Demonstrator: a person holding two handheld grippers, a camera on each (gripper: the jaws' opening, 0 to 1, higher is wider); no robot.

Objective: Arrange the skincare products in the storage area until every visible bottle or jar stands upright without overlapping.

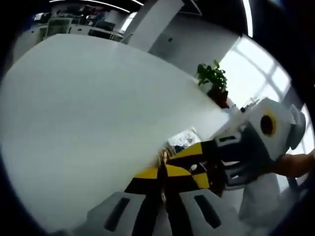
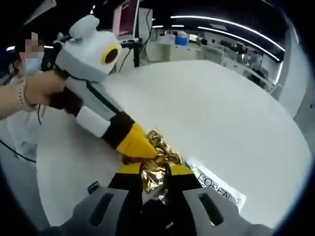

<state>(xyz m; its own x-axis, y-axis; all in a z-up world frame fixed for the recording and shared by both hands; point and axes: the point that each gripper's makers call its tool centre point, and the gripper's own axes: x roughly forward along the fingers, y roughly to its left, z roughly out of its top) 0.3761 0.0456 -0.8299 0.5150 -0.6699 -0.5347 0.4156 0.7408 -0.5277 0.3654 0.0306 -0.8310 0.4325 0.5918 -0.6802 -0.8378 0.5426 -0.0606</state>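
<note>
Both my claws pinch the gold foil just above the tabletop, left claw meeting right claw. It looks light, crinkly, tearable; I'd grip gently.

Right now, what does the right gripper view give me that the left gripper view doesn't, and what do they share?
Right gripper view: the crumpled gold foil pinched in the right gripper, a sachet printed L'OREAL, and a monitor.

Left gripper view: a potted plant near bright windows.

Both: the white table, the two grippers meeting, left gripper tip against the foil.
</note>
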